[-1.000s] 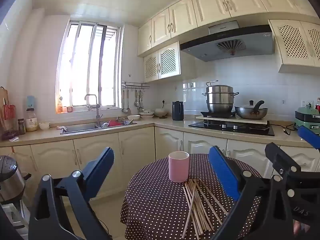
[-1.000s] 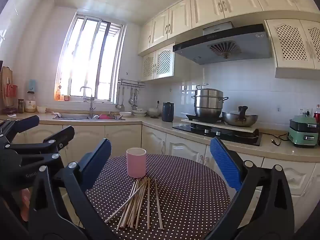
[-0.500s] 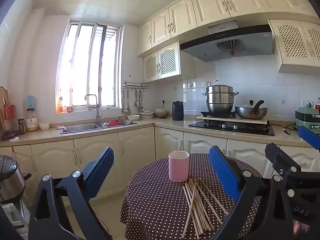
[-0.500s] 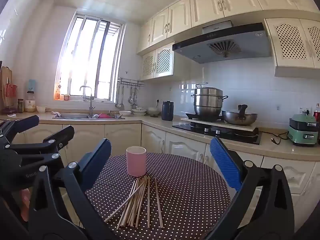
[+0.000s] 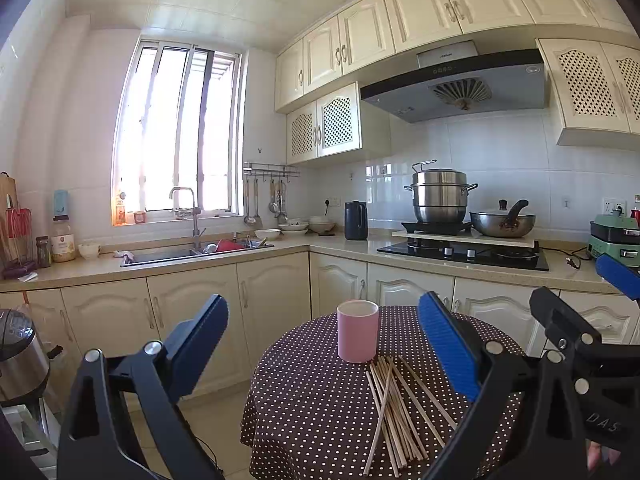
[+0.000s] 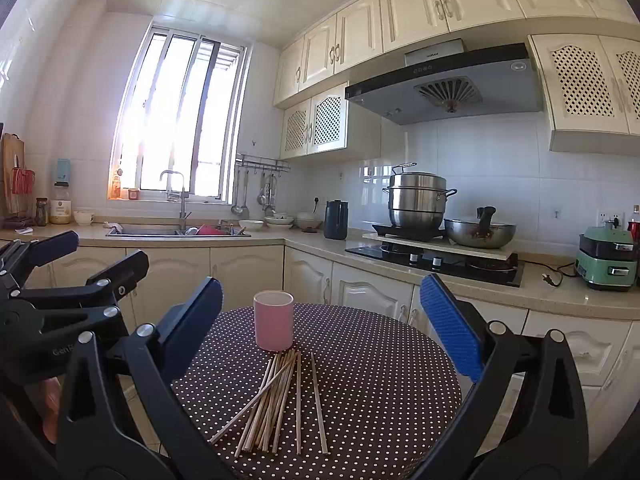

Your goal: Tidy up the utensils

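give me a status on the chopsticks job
Left gripper open, right gripper open, both empty. Chopsticks loose on table beside pink cup. Nothing blocking.

A pink cup (image 6: 273,320) is standing near the table's (image 6: 380,360) far edge. Chopsticks (image 6: 276,400) are lying just before it. The right gripper (image 6: 320,328) is hovering agape.

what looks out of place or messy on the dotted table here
The wooden chopsticks lie loose in a fanned heap on the brown polka-dot tablecloth, one crossing the rest diagonally, just in front of the upright pink cup. None are in the cup. Nothing looks spilled or damaged.
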`<state>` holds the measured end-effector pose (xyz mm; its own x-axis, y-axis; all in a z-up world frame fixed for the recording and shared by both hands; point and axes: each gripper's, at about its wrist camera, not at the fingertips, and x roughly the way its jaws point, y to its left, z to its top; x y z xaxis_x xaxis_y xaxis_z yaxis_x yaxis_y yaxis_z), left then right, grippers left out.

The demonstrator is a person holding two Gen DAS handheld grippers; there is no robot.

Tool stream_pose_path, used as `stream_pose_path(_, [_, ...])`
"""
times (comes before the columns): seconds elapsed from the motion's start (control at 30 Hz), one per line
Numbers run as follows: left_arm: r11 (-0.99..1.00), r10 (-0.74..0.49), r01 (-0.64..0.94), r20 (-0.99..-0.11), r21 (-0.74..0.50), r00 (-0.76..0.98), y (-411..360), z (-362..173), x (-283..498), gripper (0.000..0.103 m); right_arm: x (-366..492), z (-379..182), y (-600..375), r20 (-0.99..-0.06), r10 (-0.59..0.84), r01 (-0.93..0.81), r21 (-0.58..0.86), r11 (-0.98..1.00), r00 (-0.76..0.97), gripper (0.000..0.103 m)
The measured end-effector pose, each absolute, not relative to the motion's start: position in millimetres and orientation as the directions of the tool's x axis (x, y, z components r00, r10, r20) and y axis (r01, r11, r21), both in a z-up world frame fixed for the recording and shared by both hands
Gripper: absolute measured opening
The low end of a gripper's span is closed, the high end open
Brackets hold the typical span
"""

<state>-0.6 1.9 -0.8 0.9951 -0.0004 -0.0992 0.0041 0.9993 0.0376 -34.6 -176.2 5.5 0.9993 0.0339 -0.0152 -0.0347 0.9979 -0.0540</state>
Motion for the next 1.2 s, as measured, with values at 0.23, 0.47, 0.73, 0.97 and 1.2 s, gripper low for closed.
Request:
stream_pose_path(0.23, [0.999, -0.001, 0.005, -0.100, 0.036, 0.995, 3.0, -2.0, -0.6, 0.094, -30.5, 0.3, -172.7, -0.021, 0.032, -0.033, -0.053, 0.998, 0.999, 0.097])
stream_pose_path(0.47, [0.999, 0.000, 0.004, -0.100, 0.033, 0.995, 5.8, -7.7, 0.7, 0.094, -29.4, -1.6, -171.7, -0.022, 0.031, -0.033, -0.052, 0.998, 0.999, 0.097])
stream_pose_path(0.73, [0.999, 0.000, 0.003, -0.100, 0.035, 0.995, 5.5, -7.3, 0.8, 0.094, -29.5, -1.0, -172.2, -0.023, 0.032, -0.033, -0.050, 0.998, 0.999, 0.097])
stream_pose_path(0.97, [0.999, 0.002, 0.002, -0.101, 0.033, 0.995, 7.2, -8.6, 3.0, 0.094, -27.6, -3.7, -171.4, -0.024, 0.033, -0.034, -0.048, 0.998, 0.999, 0.097])
stream_pose_path(1.2, [0.999, 0.002, 0.002, -0.102, 0.033, 0.995, 7.2, -8.3, 2.9, 0.094, -28.0, -3.3, -171.7, -0.025, 0.033, -0.034, -0.048, 0.998, 0.999, 0.097])
